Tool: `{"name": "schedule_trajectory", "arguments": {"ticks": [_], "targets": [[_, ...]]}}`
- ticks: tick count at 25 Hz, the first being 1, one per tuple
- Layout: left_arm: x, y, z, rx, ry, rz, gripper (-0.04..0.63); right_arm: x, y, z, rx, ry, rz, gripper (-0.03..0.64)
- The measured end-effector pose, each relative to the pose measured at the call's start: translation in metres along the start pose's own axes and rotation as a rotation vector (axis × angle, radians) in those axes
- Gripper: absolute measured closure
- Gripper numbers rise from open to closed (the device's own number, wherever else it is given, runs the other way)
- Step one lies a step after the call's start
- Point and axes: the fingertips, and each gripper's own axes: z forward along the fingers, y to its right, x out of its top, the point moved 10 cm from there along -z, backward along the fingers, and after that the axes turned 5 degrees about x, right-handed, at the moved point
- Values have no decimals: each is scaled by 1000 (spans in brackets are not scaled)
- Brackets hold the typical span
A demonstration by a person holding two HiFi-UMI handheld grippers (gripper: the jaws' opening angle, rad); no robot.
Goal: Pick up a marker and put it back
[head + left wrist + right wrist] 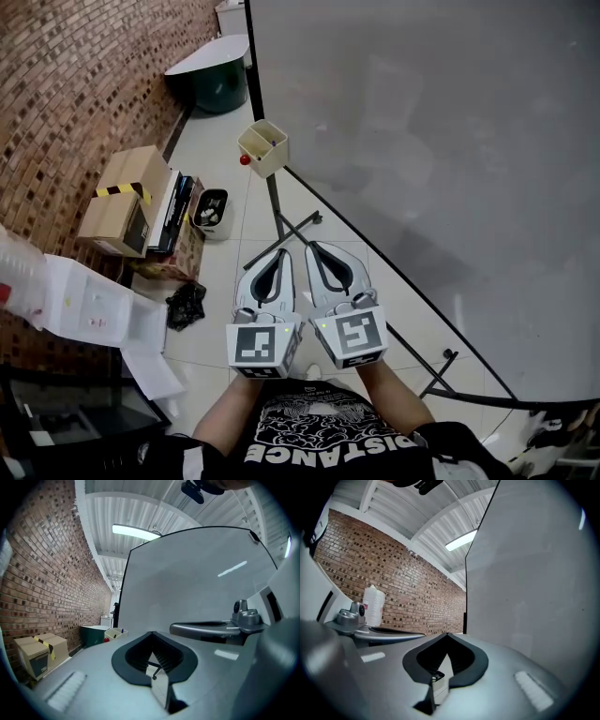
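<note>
A small beige marker box (263, 147) hangs at the whiteboard's (441, 141) lower left corner, with a red round object (245, 160) beside it. In the left gripper view the same box (116, 633) shows far off, with dark marker tips poking out. My left gripper (284, 251) and right gripper (311, 246) are held side by side over the floor, well short of the box. Both are shut with nothing between the jaws. The left gripper's (151, 632) tips meet, and so do the right gripper's (446, 633).
The whiteboard stand's legs (292, 228) cross the floor just ahead of the grippers. Cardboard boxes (127, 202), a small bin (213, 212) and a black bag (186, 305) lie along the brick wall at left. A green bin (222, 84) stands farther back.
</note>
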Motion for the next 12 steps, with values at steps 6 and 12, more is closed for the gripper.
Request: {"name": "schedule_trajectory", "arguments": {"ticks": [6,12], "targets": [[1,6,-11,19,-10,-4,589,0,-6,-13,-3,0,-7,617],[-2,4,-19,2,2,6,589,-1,-13,-15,2,-1,-8,617]]}}
